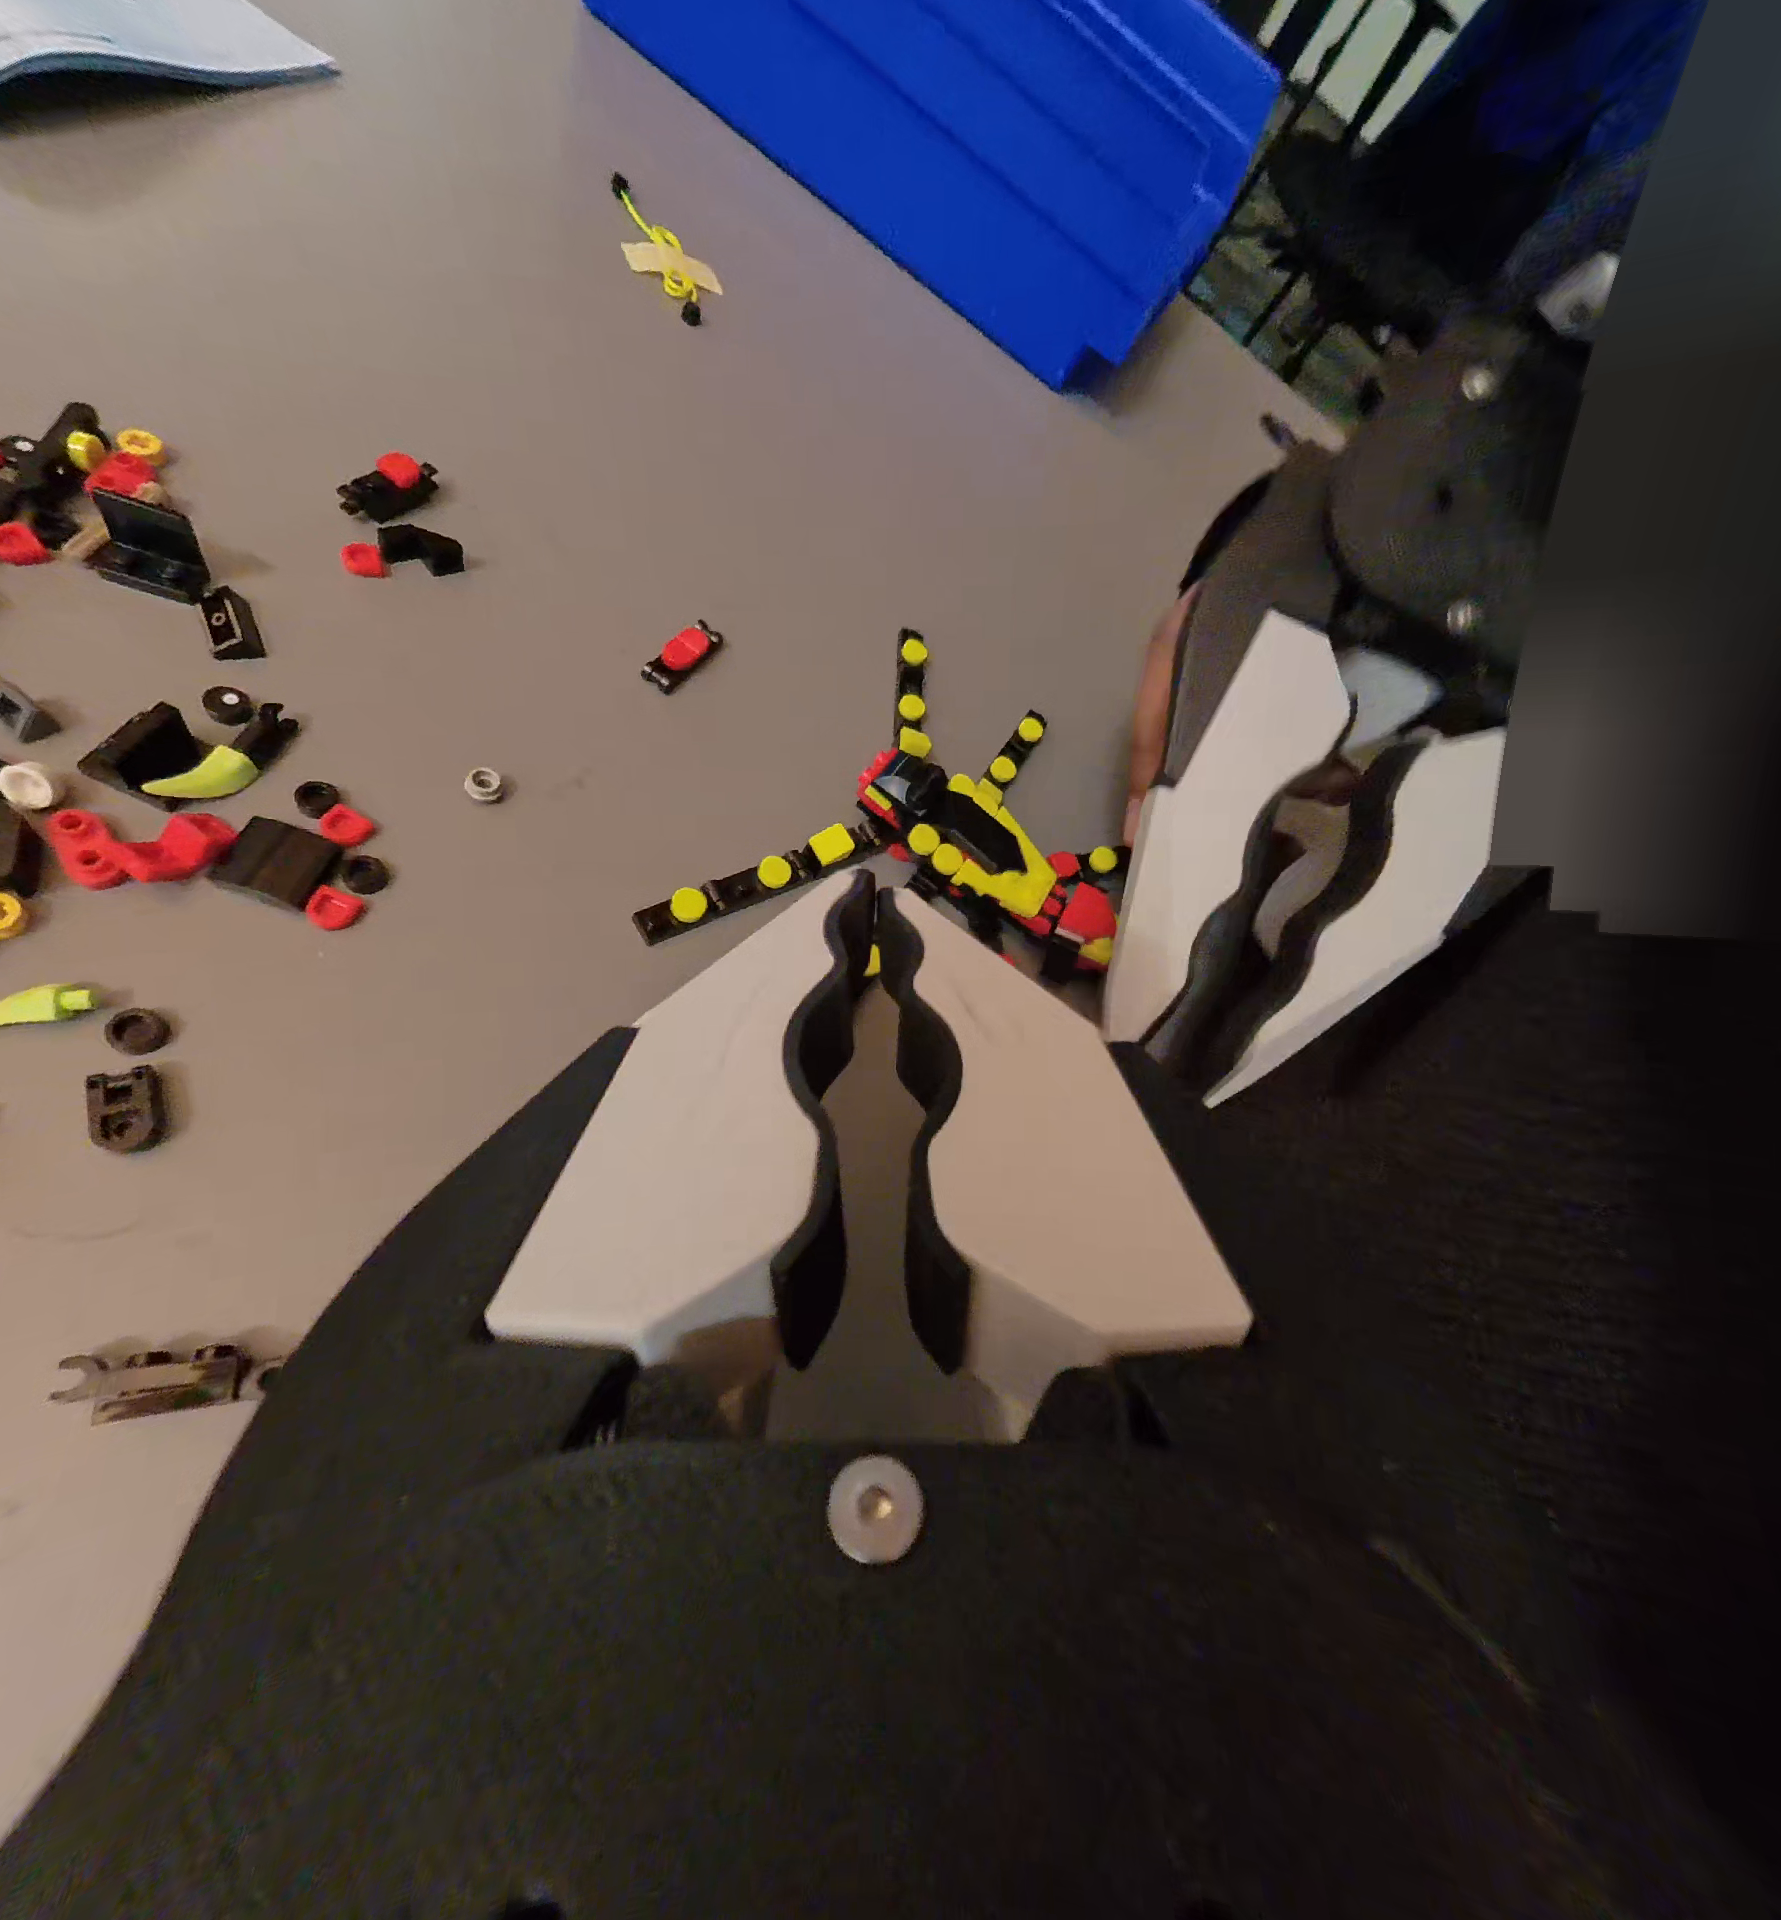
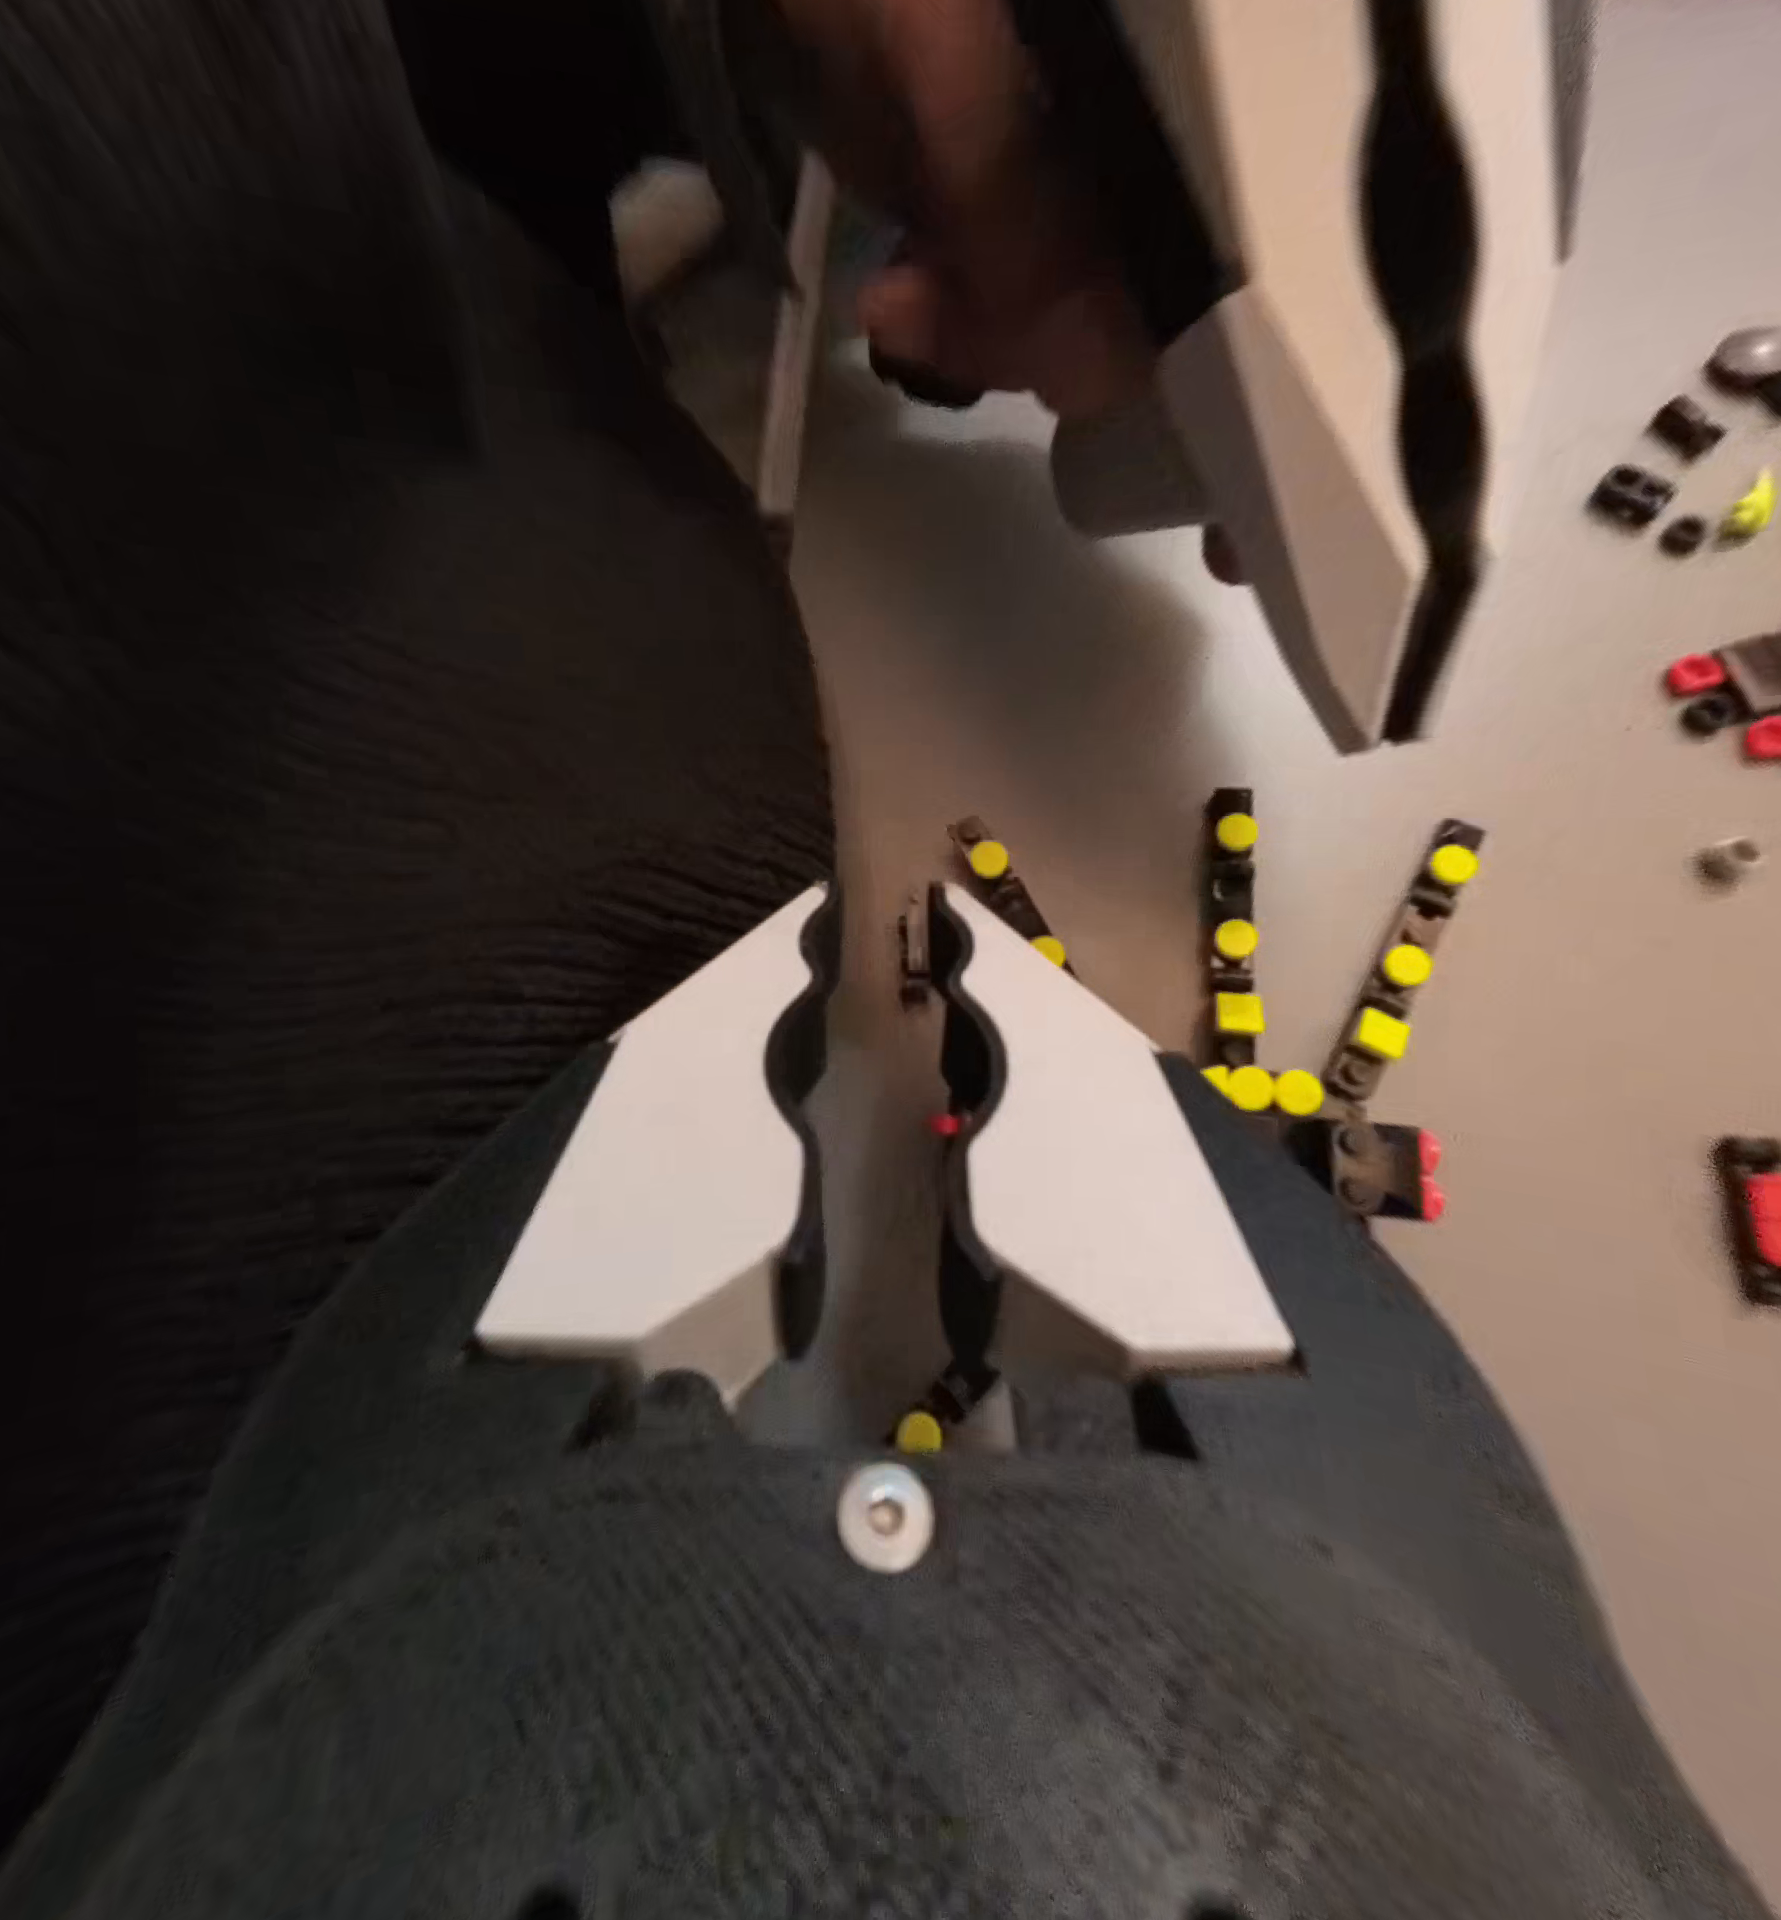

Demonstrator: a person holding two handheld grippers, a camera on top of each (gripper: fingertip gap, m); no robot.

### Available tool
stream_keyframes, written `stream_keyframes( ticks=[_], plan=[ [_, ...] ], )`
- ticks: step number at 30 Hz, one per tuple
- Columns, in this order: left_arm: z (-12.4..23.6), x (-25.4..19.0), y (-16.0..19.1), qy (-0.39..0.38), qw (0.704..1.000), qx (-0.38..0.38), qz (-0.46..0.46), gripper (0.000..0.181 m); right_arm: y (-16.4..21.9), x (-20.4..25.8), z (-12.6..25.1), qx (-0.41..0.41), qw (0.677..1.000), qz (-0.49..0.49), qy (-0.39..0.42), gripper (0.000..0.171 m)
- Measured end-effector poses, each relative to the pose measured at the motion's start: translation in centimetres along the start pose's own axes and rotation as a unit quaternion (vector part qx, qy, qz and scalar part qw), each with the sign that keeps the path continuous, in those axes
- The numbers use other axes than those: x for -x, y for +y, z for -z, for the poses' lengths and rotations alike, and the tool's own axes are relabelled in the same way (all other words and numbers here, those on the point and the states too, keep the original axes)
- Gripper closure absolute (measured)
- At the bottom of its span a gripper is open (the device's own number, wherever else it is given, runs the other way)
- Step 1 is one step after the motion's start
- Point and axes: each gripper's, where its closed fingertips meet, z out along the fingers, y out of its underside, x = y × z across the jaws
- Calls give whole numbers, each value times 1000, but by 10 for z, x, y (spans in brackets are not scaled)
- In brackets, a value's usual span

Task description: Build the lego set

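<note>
Grey bench (image 1: 657,499), loose bricks left of spider model (image 1: 969,842). Your left hand-held gripper (image 1: 875,914) nearly closed, tips at model's near edge. Your right hand-held gripper (image 2: 881,925) slightly apart, black leg piece (image 2: 912,951) between tips, grip unclear. Legs (image 2: 1234,935) fan away from you; right is nearer.

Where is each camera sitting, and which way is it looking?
Left wrist view: sits on the left tongs, looking down along them at the grey table, the loose bricks and the spider-like lego model; the right tongs show beside it.
Right wrist view: sits on the right tongs, facing the model's legs; the left tongs hang above.
Both share the model and table.
</note>
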Motion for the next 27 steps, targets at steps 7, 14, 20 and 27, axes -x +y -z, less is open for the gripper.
stream_keyframes(
  ticks=[7,14,20,27],
  plan=[
    [5,-1,-6,5,1000,-19,15,181,14,-1,-17,80,994,62,51,159],
    [6,-3,-7,2,1000,-22,5,181,14,-6,-20,93,991,61,79,163],
    [6,-3,-9,-1,1000,-28,5,181,21,-7,-20,97,993,19,62,171],
    [4,-6,-8,10,1000,-26,1,180,-16,-20,8,-35,997,-24,67,171]
  ],
)
